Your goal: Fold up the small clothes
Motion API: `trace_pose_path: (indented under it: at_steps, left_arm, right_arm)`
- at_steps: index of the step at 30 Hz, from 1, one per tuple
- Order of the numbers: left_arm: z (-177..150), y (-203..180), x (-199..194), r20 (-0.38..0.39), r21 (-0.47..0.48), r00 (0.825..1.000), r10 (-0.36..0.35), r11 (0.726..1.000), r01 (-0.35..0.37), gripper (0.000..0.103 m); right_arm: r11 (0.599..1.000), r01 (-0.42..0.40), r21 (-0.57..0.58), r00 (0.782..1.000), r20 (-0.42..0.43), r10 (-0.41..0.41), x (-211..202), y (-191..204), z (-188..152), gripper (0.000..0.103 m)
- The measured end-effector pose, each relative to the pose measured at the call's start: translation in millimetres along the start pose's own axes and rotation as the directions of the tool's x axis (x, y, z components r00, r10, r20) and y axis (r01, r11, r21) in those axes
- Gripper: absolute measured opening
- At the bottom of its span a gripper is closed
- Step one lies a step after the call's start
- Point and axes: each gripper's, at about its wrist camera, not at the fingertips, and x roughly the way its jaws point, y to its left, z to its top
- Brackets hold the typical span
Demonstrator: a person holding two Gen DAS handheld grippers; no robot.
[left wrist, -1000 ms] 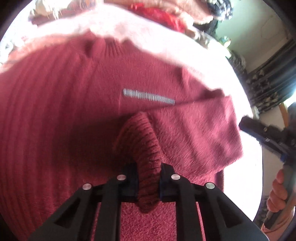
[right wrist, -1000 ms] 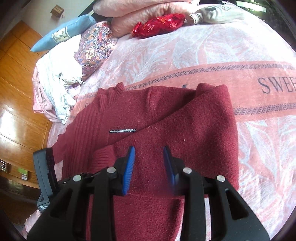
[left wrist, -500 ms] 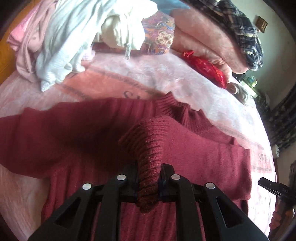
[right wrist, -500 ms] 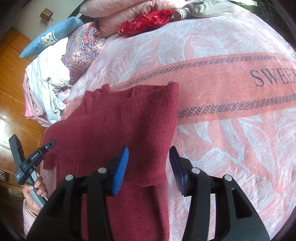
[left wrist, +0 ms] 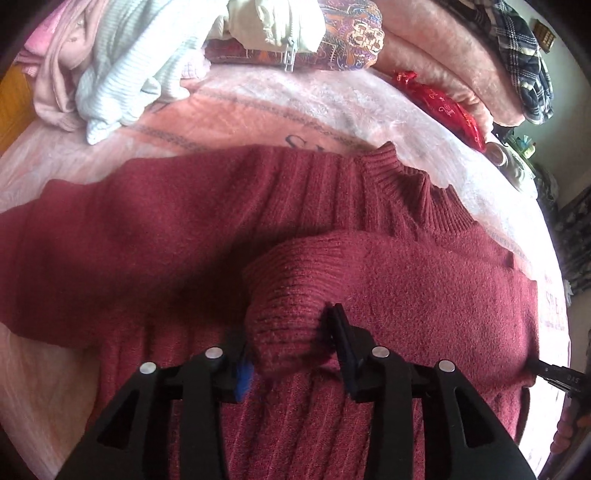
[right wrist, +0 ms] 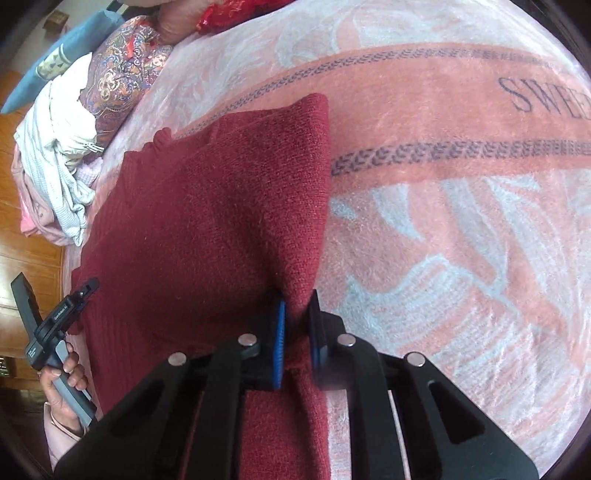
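Note:
A dark red knit sweater (left wrist: 184, 240) lies flat on the pink blanket, collar (left wrist: 402, 177) toward the pillows. One sleeve is folded across the chest. Its ribbed cuff (left wrist: 284, 317) sits between the fingers of my left gripper (left wrist: 288, 332), whose jaws are opening and no longer squeeze it. In the right wrist view the sweater (right wrist: 207, 221) shows its folded right side. My right gripper (right wrist: 297, 306) is shut on that folded edge, low near the blanket. A hand (right wrist: 62, 373) holding the left gripper shows at the lower left there.
A heap of pale clothes (left wrist: 122, 66) and patterned pillows (left wrist: 351, 33) lie beyond the collar, with a red pouch (left wrist: 443, 107) beside them. The pink blanket (right wrist: 461, 240) stretches to the right of the sweater. A wooden floor (right wrist: 22, 258) lies past the bed's left edge.
My left gripper carried the sleeve cuff across the sweater, and its jaws have now spread off the cuff. My right gripper sank and closed on the sweater's folded edge.

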Motion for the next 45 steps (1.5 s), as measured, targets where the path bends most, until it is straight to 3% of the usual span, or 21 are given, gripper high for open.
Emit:
trace_pose_path:
  at_steps: [2, 5, 9, 11, 14, 17, 19, 20, 25, 27, 29, 34, 38, 45]
  left_arm:
    - [4.6, 6.8, -7.5, 0.024, -0.011, 0.999, 0.026, 1.000, -0.026, 0.040]
    - [11.7, 15.6, -21.4, 0.082, 0.002, 0.988, 0.130, 0.991, -0.130, 0.045]
    - [12.5, 14.3, -34.5, 0.107, 0.026, 0.989, 0.103, 0.994, -0.107, 0.046]
    - [8.9, 4.3, -34.6, 0.105, 0.062, 0.991, 0.087, 0.994, -0.094, 0.046]
    - [1.9, -14.3, -22.6, 0.051, 0.125, 0.997, 0.059, 0.990, -0.065, 0.046]
    - [-6.1, -22.5, -2.2, 0.001, 0.177, 0.993, 0.120, 0.977, -0.119, 0.048]
    - [-12.2, -20.3, 14.5, -0.029, 0.203, 0.988, 0.154, 0.968, -0.145, 0.055]
    - [-14.1, -18.0, 15.9, -0.018, 0.196, 0.988, 0.152, 0.970, -0.145, 0.062]
    - [-6.2, 2.4, -2.1, -0.037, 0.126, 0.997, 0.065, 0.990, -0.060, 0.061]
    - [-1.7, 18.6, -17.3, -0.016, 0.110, 0.997, 0.075, 0.991, -0.073, 0.075]
    - [3.4, 43.0, -32.9, 0.006, 0.079, 0.995, 0.095, 0.992, -0.095, 0.081]
    - [14.3, 128.0, -58.8, 0.018, -0.012, 0.980, 0.197, 0.980, -0.197, 0.082]
    - [16.9, 216.6, -76.9, 0.000, -0.126, 0.958, 0.286, 0.951, -0.284, 0.083]
    - [16.8, 330.6, -88.9, -0.027, -0.284, 0.940, 0.340, 0.899, -0.333, 0.083]
  right_arm:
    - [1.000, 0.014, -0.023, 1.000, -0.003, -0.014, 0.7, 2.0, -2.5, 0.010]
    - [0.999, 0.028, -0.047, 1.000, 0.000, -0.028, -1.2, 5.7, -3.2, 0.017]
    - [0.984, 0.107, -0.140, 0.990, 0.107, -0.092, -26.3, 29.0, -6.7, 0.021]
    - [0.982, 0.079, -0.172, 0.990, 0.127, -0.057, -33.2, 41.3, -6.8, 0.021]
    - [0.982, 0.025, -0.186, 0.996, 0.088, -0.009, -23.5, 53.6, -5.6, 0.021]
    - [0.982, 0.059, -0.182, 0.998, 0.025, -0.055, 2.7, 54.2, -7.7, 0.021]
    - [0.986, 0.072, -0.148, 0.997, -0.022, -0.076, 21.0, 45.6, -9.7, 0.016]
    - [0.988, 0.063, -0.140, 0.998, -0.015, -0.066, 22.1, 43.0, -9.5, 0.016]
    - [0.991, 0.023, -0.129, 1.000, 0.012, -0.022, 0.6, 47.4, -11.0, 0.022]
    - [0.990, 0.013, -0.143, 1.000, 0.018, -0.010, -8.5, 55.8, -14.1, 0.023]
    - [0.987, 0.013, -0.163, 1.000, 0.022, -0.009, -14.2, 66.5, -18.1, 0.024]
    - [0.978, 0.018, -0.206, 1.000, -0.005, -0.020, -8.7, 96.5, -28.3, 0.030]
    - [0.969, 0.027, -0.245, 0.999, -0.029, -0.035, 3.2, 126.5, -35.4, 0.030]
    - [0.953, 0.025, -0.302, 0.998, -0.042, -0.039, 24.1, 181.8, -40.2, 0.032]
